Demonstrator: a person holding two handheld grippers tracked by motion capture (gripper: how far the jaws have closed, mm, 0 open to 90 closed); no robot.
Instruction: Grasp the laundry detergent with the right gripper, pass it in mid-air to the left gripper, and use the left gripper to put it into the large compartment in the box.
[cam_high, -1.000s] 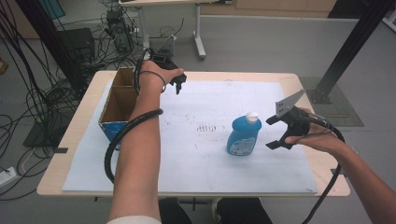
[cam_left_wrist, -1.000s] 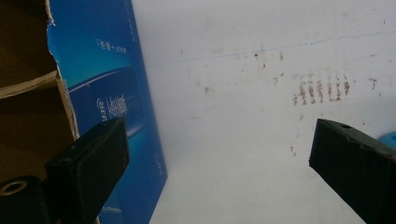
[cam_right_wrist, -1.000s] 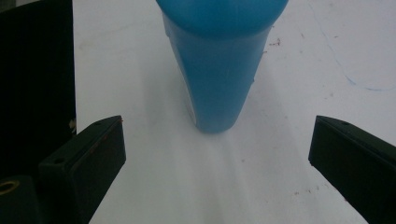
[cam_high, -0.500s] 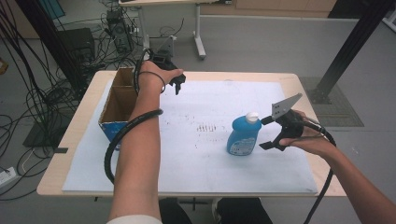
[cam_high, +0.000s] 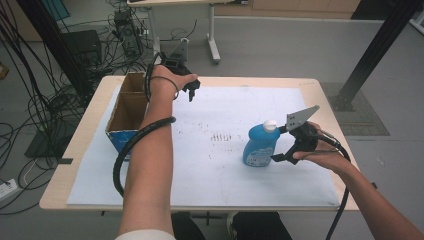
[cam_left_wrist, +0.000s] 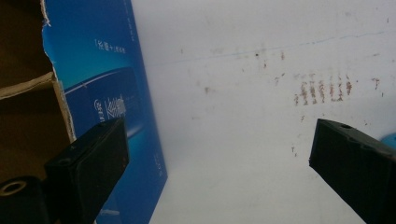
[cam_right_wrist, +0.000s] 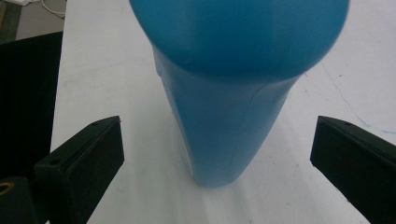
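- Bottle (cam_high: 260, 146) is standing upright on the white sheet (cam_high: 210, 165), right of centre, well apart from the box (cam_high: 127, 112).
- We are bringing the right gripper (cam_high: 285, 145) in from the bottle's right side; its jaws are spread wide and the blue body (cam_right_wrist: 224, 126) is sitting between them, untouched, so they can close on its flanks.
- We are holding that gripper low, near the bottle's lower half, probably for a steadier grasp under the white cap (cam_high: 270, 125).
- We are parking the left gripper (cam_high: 191, 93) beside the box, jaws apart and pinching nothing, presumably keeping it out of the way.
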